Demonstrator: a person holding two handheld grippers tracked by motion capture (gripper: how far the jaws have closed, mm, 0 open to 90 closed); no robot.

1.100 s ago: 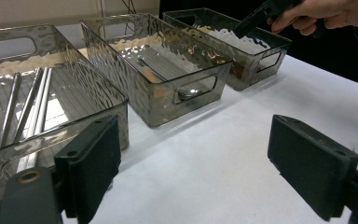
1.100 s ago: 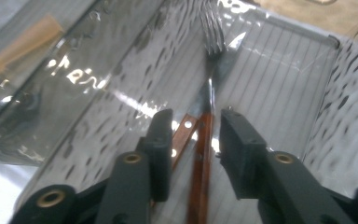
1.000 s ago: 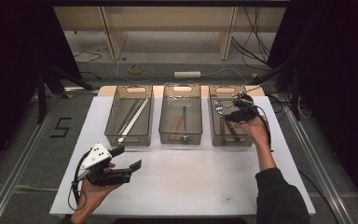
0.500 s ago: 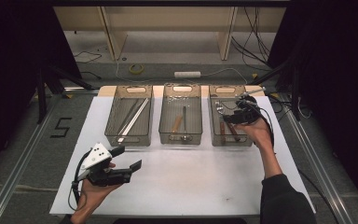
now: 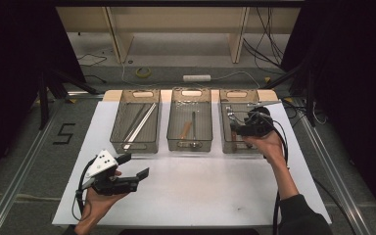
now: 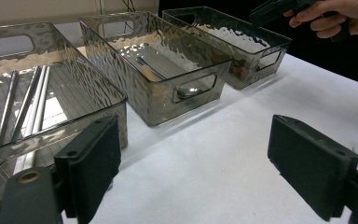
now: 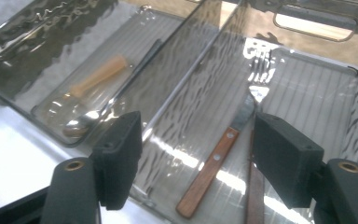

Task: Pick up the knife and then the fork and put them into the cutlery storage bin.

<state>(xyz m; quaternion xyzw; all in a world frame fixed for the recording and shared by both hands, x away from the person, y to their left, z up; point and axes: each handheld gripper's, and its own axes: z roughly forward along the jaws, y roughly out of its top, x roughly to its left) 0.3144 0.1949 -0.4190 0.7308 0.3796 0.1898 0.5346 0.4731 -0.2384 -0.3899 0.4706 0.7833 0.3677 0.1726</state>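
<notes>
Three clear bins sit in a row along the far edge of the white table (image 5: 200, 191). My high view lets me see all of them at once, and both my hands too. My right gripper (image 5: 238, 128) hangs over the right bin (image 5: 226, 142), which stands near the table's far right corner. My left gripper (image 5: 133, 167) is low near the front left corner, well apart from the bins.

My right gripper view gets close and shows me what the high view cannot: a knife (image 7: 214, 161) lies flat on the bottom of the right bin. It has a brown wooden handle with two small metal dots and a short shiny blade. Its handle end points toward me. A second brown handle (image 7: 255, 191) lies just beside it. My right jaws have just been opening and now stand wide apart, with nothing between them; the knife is below them.

My left gripper view shows its own jaws wide apart over bare table. It also shows long metal rods (image 6: 25, 105) in the left bin (image 6: 100, 123) and a spoon (image 6: 186, 91) in the middle bin (image 6: 186, 105).
</notes>
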